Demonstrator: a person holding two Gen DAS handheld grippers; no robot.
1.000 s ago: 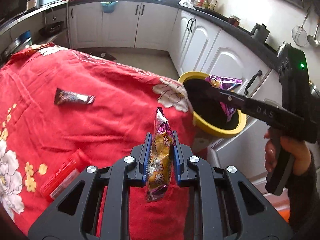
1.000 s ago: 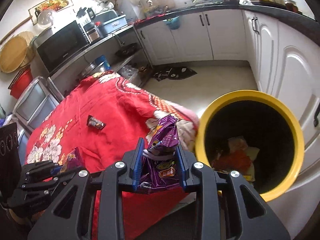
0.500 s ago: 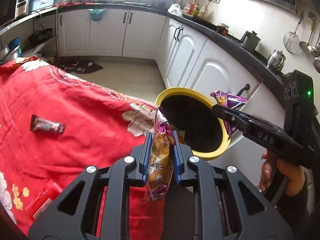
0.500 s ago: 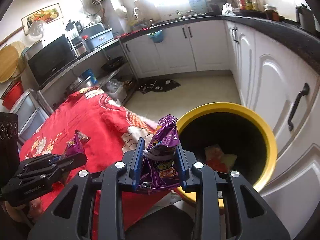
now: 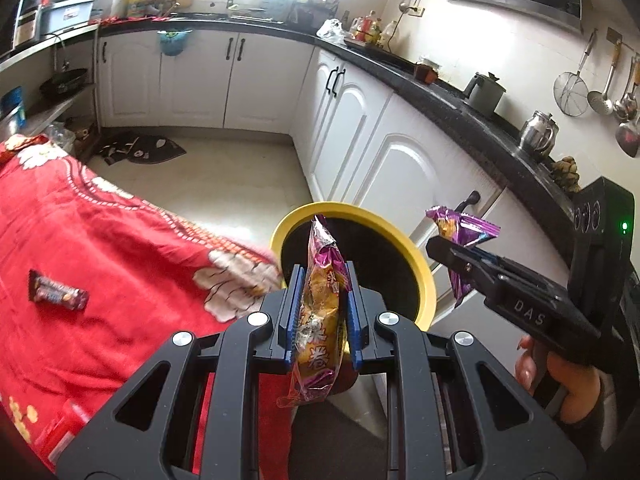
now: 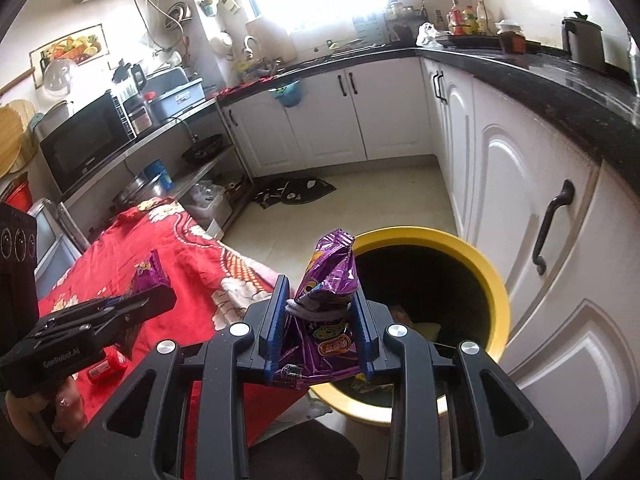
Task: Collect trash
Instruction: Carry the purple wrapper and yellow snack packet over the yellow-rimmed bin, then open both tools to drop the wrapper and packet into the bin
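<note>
Carry-to-bin step: left gripper (image 5: pixel 322 312) clamps an orange-and-pink snack wrapper (image 5: pixel 320 312), right gripper (image 6: pixel 320 320) clamps a purple snack bag (image 6: pixel 330 300) — both near the rim of the yellow trash bin (image 6: pixel 498 300) beside the red floral tablecloth (image 5: pixel 120 260). Next: get each over the opening, then release (a chocolate bar wrapper (image 5: pixel 56 291) is left on the cloth).

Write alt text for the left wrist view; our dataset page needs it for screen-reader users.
The left gripper is shut on an orange-and-pink snack wrapper, in front of a yellow-rimmed bin on a kitchen floor. At right, the right gripper holds a purple wrapper. At left, a dark candy wrapper lies on a red floral cloth.
</note>
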